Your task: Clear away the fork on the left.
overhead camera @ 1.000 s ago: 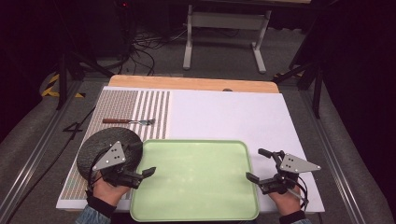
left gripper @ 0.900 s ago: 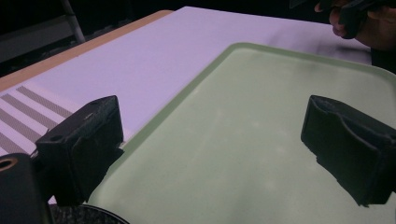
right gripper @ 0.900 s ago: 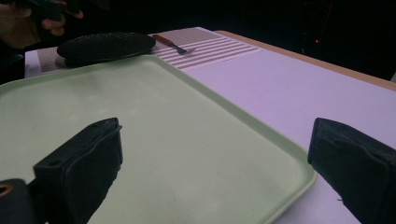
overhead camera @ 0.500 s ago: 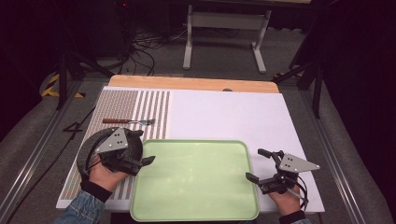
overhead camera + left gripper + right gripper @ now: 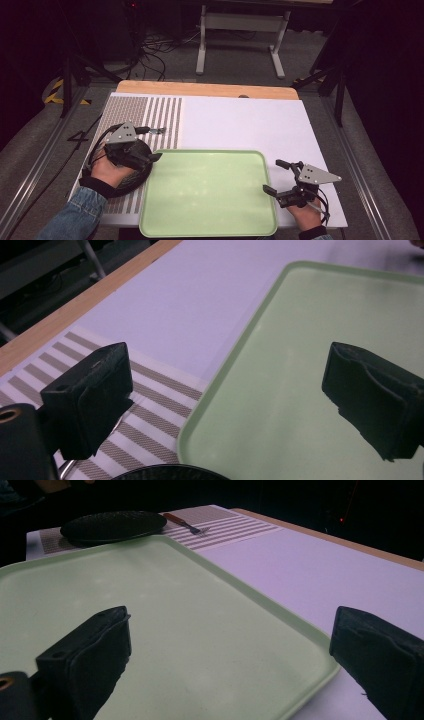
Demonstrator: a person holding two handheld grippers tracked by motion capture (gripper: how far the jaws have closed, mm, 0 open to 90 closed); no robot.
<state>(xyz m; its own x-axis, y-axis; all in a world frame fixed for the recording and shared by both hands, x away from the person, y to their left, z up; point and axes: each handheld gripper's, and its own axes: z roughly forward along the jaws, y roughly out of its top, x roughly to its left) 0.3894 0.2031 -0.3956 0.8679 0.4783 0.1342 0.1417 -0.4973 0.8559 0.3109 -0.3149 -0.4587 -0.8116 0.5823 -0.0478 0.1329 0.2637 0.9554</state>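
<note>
Pale green tray point(image 5: 210, 192), plain, no pattern. Beside it a black plate point(image 5: 114, 526). The mat point(image 5: 250, 125) is white, its left part point(image 5: 155, 117) banded in grey-brown stripes. The fork point(image 5: 184, 524) has a reddish-brown handle with a silvery head. The tabletop point(image 5: 205, 89) is light wood at its far edge. Jaws are black on both grippers, with grey plates on top; one sleeve point(image 5: 75, 217) is blue denim.

My left gripper point(image 5: 240, 405), jaws wide apart, hangs over the green tray's point(image 5: 300, 340) near corner. Striped mat point(image 5: 150, 405) under left jaw, white sheet point(image 5: 190, 305) beyond. Dark plate point(image 5: 165, 473) rim at btm edge.
</note>
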